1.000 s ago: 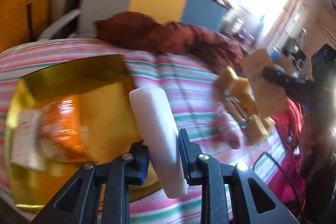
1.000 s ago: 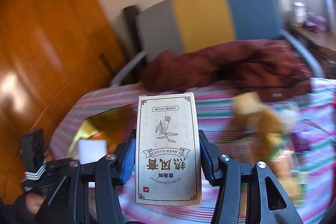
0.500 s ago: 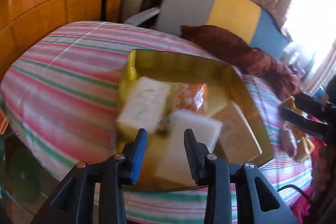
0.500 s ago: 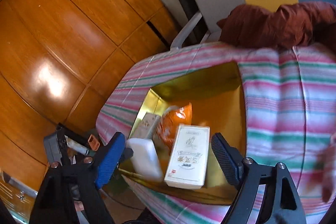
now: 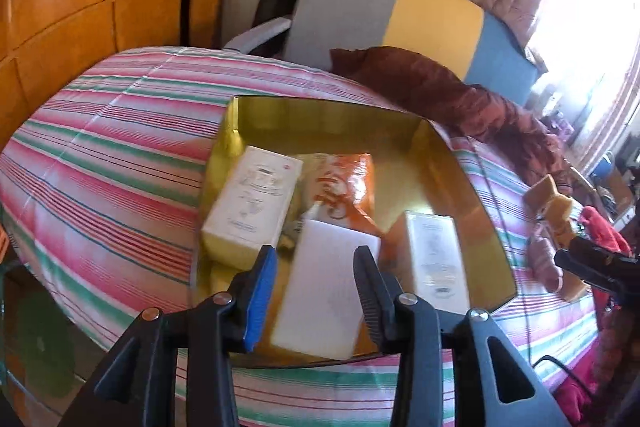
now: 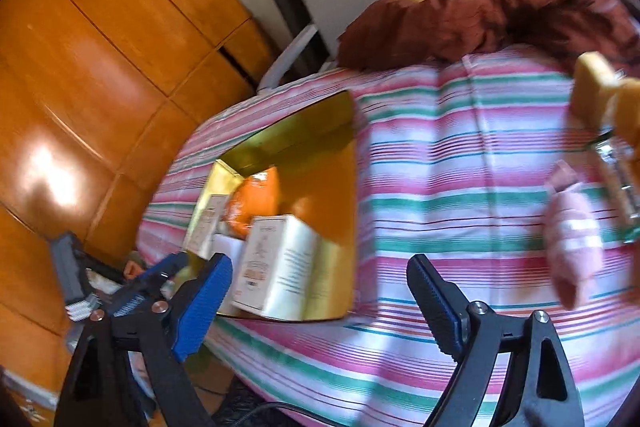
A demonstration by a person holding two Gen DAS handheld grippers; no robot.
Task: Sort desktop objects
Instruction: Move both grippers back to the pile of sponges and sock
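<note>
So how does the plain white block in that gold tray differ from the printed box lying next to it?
The white block is blank and unmarked; the printed box carries text and a drawing. The white block looks broader; the printed box looks narrower and cream-toned. Both lie flat in the gold tray, free of the open left gripper.

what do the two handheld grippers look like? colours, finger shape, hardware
Both are black plastic frames with triangular cut-outs and silver screws at the pivots. Left gripper: two flat fingers with ribbed pads, one blue. Right gripper: the same build, blue ribbed pads. No cables, sleeves or markings visible.
</note>
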